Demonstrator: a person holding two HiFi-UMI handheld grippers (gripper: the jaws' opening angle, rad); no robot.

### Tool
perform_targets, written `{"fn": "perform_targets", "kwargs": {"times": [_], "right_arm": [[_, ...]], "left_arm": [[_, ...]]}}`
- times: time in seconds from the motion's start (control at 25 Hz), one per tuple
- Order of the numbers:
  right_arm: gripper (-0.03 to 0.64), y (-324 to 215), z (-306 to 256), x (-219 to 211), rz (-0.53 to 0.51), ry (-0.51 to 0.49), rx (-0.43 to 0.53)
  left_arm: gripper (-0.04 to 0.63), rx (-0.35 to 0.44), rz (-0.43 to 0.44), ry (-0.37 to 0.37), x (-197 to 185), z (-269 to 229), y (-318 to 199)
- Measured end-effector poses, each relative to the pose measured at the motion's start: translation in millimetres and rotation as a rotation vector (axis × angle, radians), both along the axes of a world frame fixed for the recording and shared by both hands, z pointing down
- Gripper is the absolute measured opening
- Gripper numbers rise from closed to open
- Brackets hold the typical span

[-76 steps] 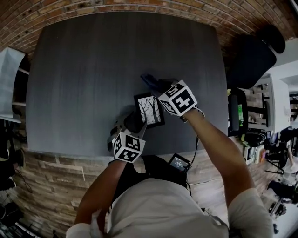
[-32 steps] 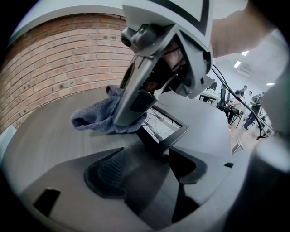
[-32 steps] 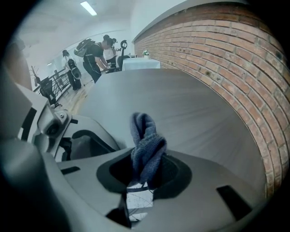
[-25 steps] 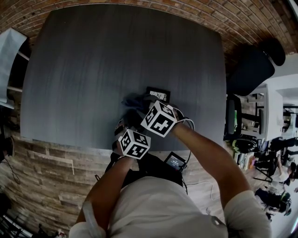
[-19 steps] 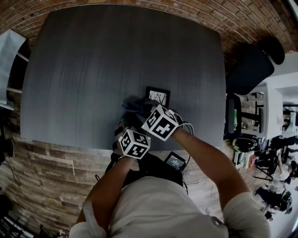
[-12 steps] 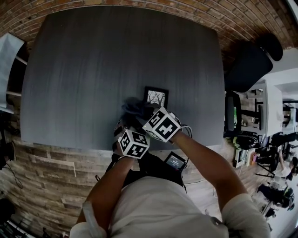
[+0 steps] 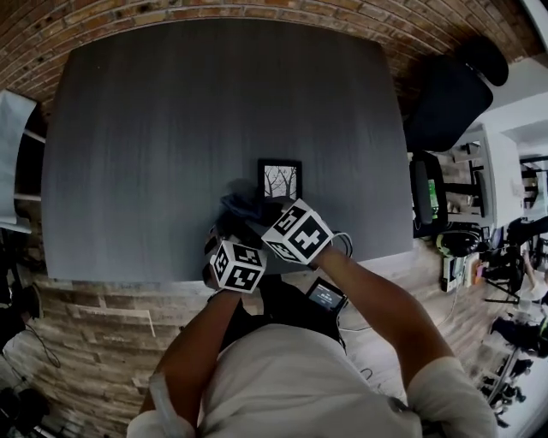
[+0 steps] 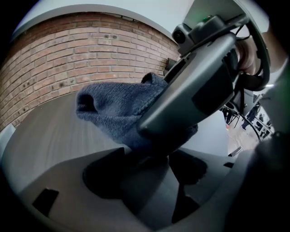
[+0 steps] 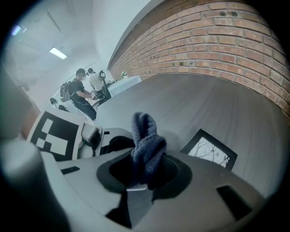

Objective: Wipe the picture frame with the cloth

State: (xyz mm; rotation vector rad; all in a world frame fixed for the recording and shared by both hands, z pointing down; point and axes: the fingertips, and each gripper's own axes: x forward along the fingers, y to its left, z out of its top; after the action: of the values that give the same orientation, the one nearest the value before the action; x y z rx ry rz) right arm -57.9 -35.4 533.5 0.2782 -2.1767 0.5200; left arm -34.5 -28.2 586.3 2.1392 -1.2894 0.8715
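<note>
A small black picture frame with a tree print lies flat on the dark table; it also shows in the right gripper view. A blue-grey cloth is bunched just left of the frame's near corner. My right gripper is shut on the cloth, which sticks up out of its jaws. My left gripper sits right beside it, and the cloth runs down into its shut jaws. The right gripper's finger crosses over the cloth.
A brick wall runs behind the table. A black office chair stands at the right. A small screen device hangs at the person's waist. Two people stand far off beyond the table.
The right gripper has drawn the cloth off the frame toward the near edge, leaving the picture uncovered. The left gripper has left the frame's side and joined the cloth.
</note>
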Motion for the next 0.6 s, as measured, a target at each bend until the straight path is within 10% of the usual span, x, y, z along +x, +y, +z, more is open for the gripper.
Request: {"fn": "perform_targets", "kwargs": {"times": [0.6], "right_arm": [[0.101,-11.8,-63.3,24.3,0.202,-0.13,0.061]], "left_arm": [[0.308,0.07,-0.005,0.2,-39.3,-62.1,22.3]]}}
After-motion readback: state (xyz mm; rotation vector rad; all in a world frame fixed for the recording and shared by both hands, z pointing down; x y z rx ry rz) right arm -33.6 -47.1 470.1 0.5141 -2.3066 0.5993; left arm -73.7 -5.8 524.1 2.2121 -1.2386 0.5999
